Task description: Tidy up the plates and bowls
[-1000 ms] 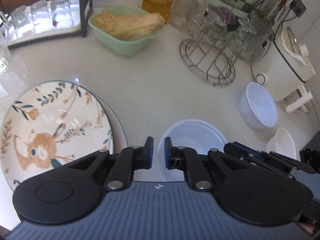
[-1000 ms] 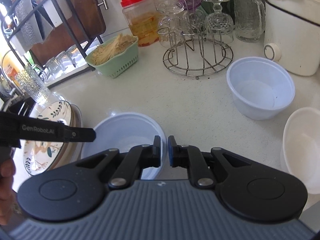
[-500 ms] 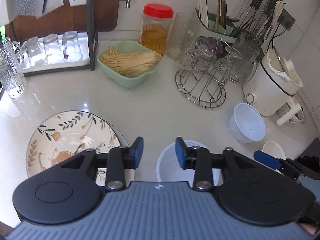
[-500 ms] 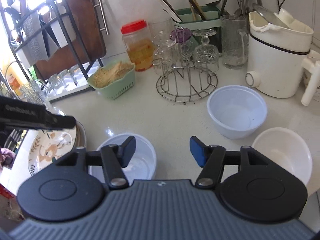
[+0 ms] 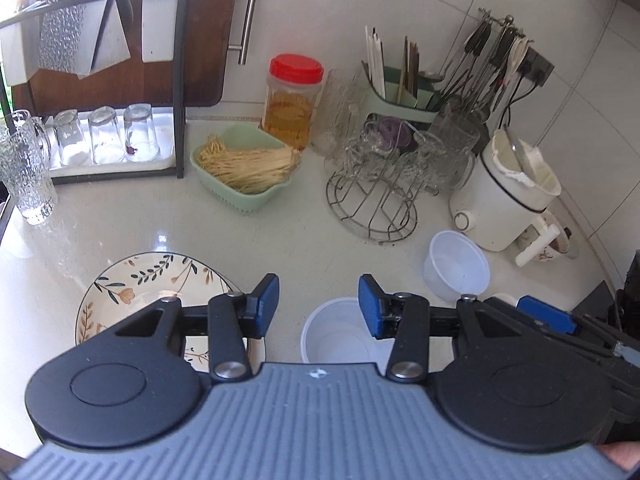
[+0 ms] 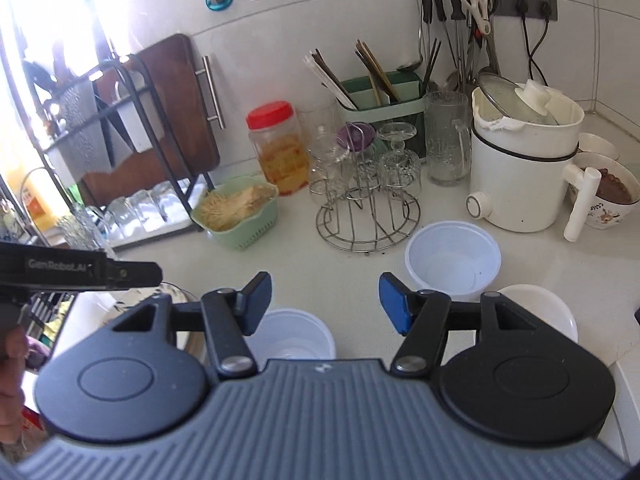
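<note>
A floral plate [image 5: 132, 288] lies on the counter at the left, stacked on another plate. A white plastic bowl [image 5: 336, 336] [image 6: 296, 334] sits just in front of both grippers. A second white plastic bowl [image 5: 456, 270] [image 6: 452, 258] stands further right, and a shallow white bowl [image 6: 552, 312] lies beside it. My left gripper [image 5: 319, 304] is open and empty, raised above the near bowl. My right gripper [image 6: 325, 300] is open and empty, raised over the counter.
A green basket of noodles [image 5: 248, 168], a red-lidded jar [image 5: 292, 100], a wire glass rack [image 5: 372, 204], a white electric pot [image 6: 520, 168], a patterned bowl with brown food [image 6: 608, 196], a utensil holder [image 6: 380, 96] and a glass shelf [image 5: 100, 140] crowd the back.
Both grippers have opened from shut and risen back away from the near white bowl, so the view has widened to show the wall.
</note>
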`<state>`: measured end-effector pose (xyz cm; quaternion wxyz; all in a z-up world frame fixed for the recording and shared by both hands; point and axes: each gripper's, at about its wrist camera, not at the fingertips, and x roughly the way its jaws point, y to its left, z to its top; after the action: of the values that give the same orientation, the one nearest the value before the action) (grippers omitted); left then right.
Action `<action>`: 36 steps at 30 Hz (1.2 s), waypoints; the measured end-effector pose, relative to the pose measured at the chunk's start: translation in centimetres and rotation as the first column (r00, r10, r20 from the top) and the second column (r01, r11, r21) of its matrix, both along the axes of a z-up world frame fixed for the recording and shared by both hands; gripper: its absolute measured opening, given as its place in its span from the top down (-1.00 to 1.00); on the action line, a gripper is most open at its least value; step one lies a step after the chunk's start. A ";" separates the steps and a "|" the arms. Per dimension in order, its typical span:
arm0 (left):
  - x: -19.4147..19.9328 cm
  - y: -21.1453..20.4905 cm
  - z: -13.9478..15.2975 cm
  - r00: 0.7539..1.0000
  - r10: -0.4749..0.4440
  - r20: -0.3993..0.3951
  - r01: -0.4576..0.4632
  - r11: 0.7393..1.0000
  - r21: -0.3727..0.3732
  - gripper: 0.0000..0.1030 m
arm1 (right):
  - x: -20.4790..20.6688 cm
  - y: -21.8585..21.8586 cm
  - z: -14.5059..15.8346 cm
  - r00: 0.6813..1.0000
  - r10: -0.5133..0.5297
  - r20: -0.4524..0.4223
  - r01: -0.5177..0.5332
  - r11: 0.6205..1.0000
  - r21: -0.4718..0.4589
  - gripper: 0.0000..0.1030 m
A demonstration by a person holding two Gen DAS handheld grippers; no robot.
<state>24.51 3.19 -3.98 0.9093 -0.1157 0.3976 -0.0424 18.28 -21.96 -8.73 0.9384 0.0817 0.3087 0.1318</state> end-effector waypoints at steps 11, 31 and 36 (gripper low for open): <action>-2.2 2.3 0.9 0.998 -0.051 0.036 0.052 0.998 -0.020 0.03 | -2.7 2.1 0.7 0.999 -0.033 -0.004 0.033 0.999 -0.024 -0.21; -4.0 2.2 -0.6 0.987 -0.160 0.024 0.161 0.984 -0.071 0.04 | -6.0 3.1 0.4 0.985 -0.166 -0.045 0.163 0.985 -0.065 -0.21; -3.5 2.2 0.0 0.985 -0.169 0.037 0.171 0.983 -0.069 0.04 | -6.2 3.4 0.3 0.982 -0.183 -0.040 0.180 0.981 -0.066 -0.21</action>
<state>20.99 5.36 -4.01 0.9035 -0.1134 0.3903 -0.1360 12.06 -18.61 -8.44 0.9414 0.0832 0.3252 0.0339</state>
